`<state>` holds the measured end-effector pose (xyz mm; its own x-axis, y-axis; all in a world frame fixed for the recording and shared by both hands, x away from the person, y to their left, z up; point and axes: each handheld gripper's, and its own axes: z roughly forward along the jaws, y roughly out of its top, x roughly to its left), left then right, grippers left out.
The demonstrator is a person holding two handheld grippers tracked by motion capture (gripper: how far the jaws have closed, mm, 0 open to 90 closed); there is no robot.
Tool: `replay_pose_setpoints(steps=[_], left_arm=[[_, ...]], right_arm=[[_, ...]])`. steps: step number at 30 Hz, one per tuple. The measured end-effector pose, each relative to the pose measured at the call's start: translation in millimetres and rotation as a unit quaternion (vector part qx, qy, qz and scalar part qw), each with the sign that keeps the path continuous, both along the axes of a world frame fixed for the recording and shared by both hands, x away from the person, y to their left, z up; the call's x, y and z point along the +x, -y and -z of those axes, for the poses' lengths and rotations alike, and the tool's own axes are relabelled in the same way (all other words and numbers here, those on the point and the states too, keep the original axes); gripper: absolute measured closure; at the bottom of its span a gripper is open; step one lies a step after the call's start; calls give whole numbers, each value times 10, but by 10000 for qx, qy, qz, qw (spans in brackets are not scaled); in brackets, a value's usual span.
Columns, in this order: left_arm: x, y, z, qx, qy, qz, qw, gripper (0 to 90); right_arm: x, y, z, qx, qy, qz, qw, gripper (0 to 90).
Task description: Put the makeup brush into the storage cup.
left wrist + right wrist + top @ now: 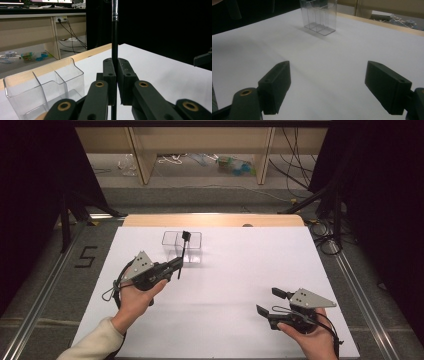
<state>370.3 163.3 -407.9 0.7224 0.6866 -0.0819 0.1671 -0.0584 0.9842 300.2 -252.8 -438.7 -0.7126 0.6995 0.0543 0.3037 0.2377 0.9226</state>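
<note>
Above the white tabletop [225, 285], the left tongs [114, 75] were clamped on a thin black brush [114, 45], held upright just beside the clear divided box [182, 245]. Well apart, the right tongs [327, 85] stood wide open, holding nothing.

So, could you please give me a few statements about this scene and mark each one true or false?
1. The left tool is shut on a thin black rod. True.
2. The right tool grips the rod. False: it is open with nothing between its jaws.
3. The clear container has dividers inside. True.
4. The rod lies flat on the table. False: it is held upright, beside the container.
</note>
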Motion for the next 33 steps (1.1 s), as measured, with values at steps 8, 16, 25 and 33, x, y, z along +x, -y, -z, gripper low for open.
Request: replay_pose_setpoints(steps=[8, 16, 25, 33], left_arm=[[6, -13, -6, -13, 18, -45, 10000, 853], [14, -25, -9, -21, 28, -77, 10000, 853], [28, -54, -20, 12, 91, -113, 9999, 853], [32, -61, -21, -16, 81, -154, 9998, 853]], right_arm=[[-1, 1, 0, 1, 1, 1, 10000, 220], [0, 3, 0, -6, -2, -1, 10000, 220], [-7, 7, -6, -72, -31, 7, 10000, 217], [-2, 0, 1, -4, 1, -13, 10000, 216]])
